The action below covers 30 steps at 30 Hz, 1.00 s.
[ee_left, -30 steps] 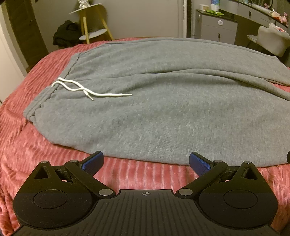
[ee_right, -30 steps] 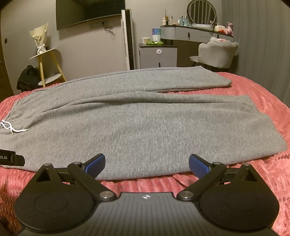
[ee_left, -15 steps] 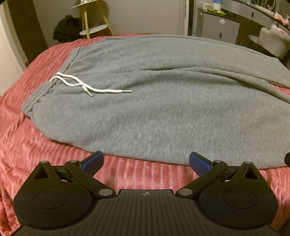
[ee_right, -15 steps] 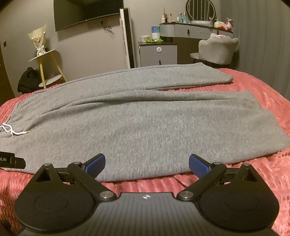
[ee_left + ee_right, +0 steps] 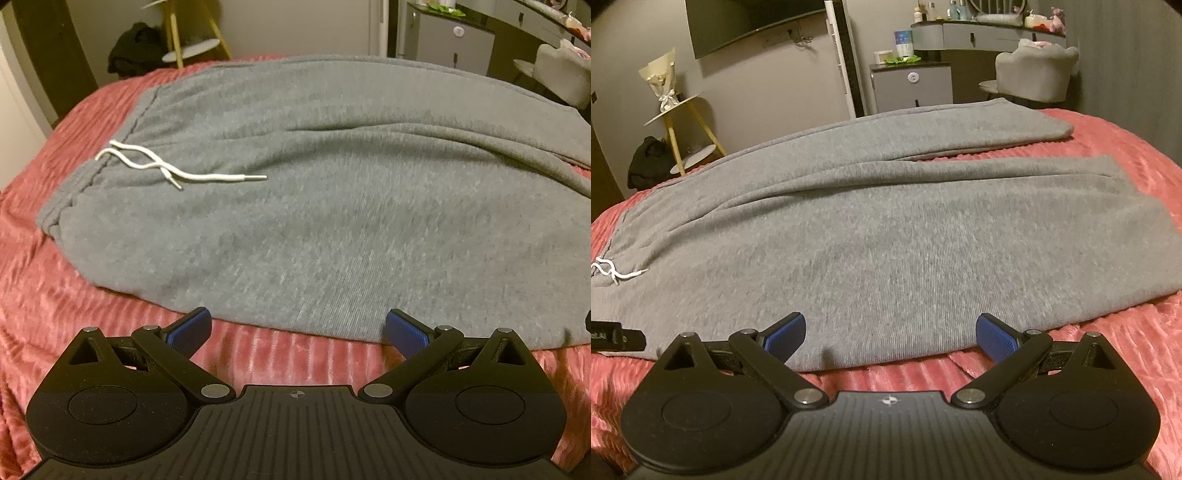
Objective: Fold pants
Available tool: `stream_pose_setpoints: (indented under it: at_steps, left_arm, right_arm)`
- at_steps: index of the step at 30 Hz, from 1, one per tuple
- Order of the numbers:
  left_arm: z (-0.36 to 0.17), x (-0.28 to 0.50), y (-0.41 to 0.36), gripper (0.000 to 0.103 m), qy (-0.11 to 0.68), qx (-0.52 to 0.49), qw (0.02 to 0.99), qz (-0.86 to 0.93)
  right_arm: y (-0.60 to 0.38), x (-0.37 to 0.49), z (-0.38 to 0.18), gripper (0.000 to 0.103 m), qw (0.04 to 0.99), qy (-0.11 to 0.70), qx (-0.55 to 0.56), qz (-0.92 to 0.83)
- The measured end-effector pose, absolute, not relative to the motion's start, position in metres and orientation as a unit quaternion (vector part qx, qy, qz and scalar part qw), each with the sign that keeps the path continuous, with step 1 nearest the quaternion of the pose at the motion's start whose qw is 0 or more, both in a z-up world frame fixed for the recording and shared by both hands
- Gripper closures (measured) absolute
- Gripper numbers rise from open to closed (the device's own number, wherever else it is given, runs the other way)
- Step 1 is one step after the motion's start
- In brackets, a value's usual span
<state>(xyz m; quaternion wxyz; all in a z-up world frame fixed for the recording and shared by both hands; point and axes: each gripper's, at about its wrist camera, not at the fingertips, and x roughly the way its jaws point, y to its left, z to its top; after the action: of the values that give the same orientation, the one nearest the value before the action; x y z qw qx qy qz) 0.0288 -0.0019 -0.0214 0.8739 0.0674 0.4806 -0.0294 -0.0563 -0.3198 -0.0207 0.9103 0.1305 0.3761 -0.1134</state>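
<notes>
Grey sweatpants (image 5: 332, 206) lie spread flat on a pink ribbed bedspread (image 5: 55, 295), waistband to the left with a white drawstring (image 5: 173, 170) on top. In the right wrist view the pants (image 5: 886, 240) stretch rightward, both legs side by side. My left gripper (image 5: 298, 328) is open, its blue pads at the near hem edge close to the waist end. My right gripper (image 5: 890, 336) is open too, hovering over the near edge of the closer leg, nothing between its fingers. The left gripper's black body (image 5: 613, 336) shows at the left of the right wrist view.
Beyond the bed stand a yellow-legged side table (image 5: 683, 129) with a bouquet, a dark bag (image 5: 646, 166) on the floor, a grey cabinet (image 5: 912, 86), a grey chair (image 5: 1034, 70) and a vanity. Pink bedspread (image 5: 1126, 350) shows bare right of the legs.
Both grippers have edged forward and lower toward the near edge of the pants. Both stayed open; the pants have not moved.
</notes>
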Motion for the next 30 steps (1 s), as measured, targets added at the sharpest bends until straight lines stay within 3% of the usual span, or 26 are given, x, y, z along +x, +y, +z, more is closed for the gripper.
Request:
stream_pose_setpoints:
  at_steps: [22,30]
  left_arm:
    - [-0.038,0.045,-0.018,0.0,0.499,0.08,0.862,-0.042]
    - [-0.008,0.085,-0.046,0.0,0.461,0.001,0.886,-0.036]
  right_arm:
    - [-0.33,-0.045,-0.027,0.004,0.901,0.392,0.152,-0.108]
    - [-0.357,-0.022,-0.033,0.004,0.89,0.403,0.169,-0.129]
